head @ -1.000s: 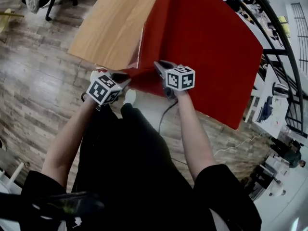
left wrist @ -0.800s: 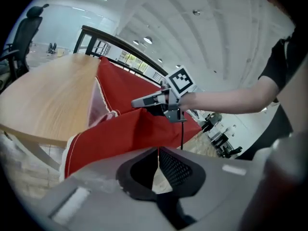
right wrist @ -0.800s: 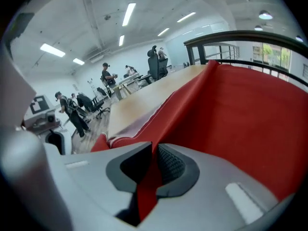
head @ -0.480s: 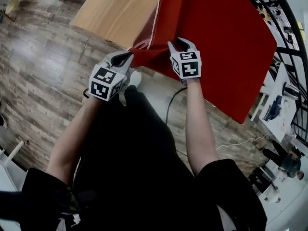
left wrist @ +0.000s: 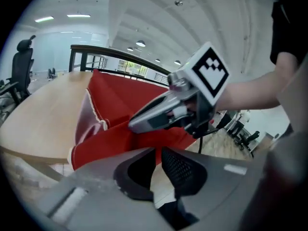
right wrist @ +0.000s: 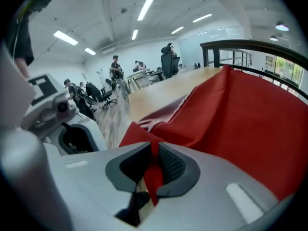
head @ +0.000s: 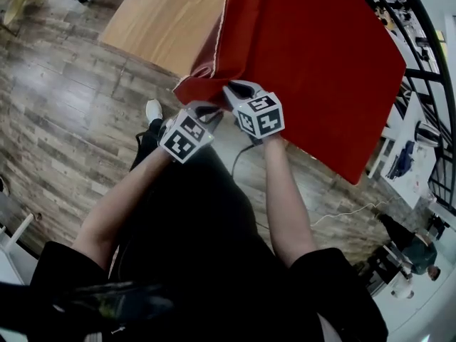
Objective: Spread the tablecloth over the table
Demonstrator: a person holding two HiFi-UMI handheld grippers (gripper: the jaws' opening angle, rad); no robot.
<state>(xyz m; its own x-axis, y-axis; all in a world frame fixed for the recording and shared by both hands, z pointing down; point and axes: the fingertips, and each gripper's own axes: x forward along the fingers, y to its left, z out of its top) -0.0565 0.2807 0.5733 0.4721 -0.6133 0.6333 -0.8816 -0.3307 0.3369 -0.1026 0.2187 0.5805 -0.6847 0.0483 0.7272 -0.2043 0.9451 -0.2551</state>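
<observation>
The red tablecloth (head: 313, 55) covers the right part of the wooden table (head: 171, 20) and hangs over its near edge. My right gripper (head: 236, 91) is shut on the cloth's near hem; the right gripper view shows a red fold (right wrist: 155, 174) pinched between the pads, after the jaws have just been closing. My left gripper (head: 212, 111) sits close beside it on the left. Its jaws (left wrist: 158, 150) have just been opening and stand slightly apart with nothing between them. The cloth (left wrist: 125, 105) and the right gripper (left wrist: 163, 114) lie just ahead of them.
Bare tabletop (left wrist: 43, 114) stretches to the cloth's left. Plank floor (head: 64, 120) surrounds the table, with a cable (head: 342, 216) on it. A black railing (head: 420, 70) runs along the right. Office chairs and people (right wrist: 115, 66) are far off.
The left gripper moved right, up beside the right gripper. The right gripper shifted left and nearer along the hem. The cloth's near left corner is more bunched.
</observation>
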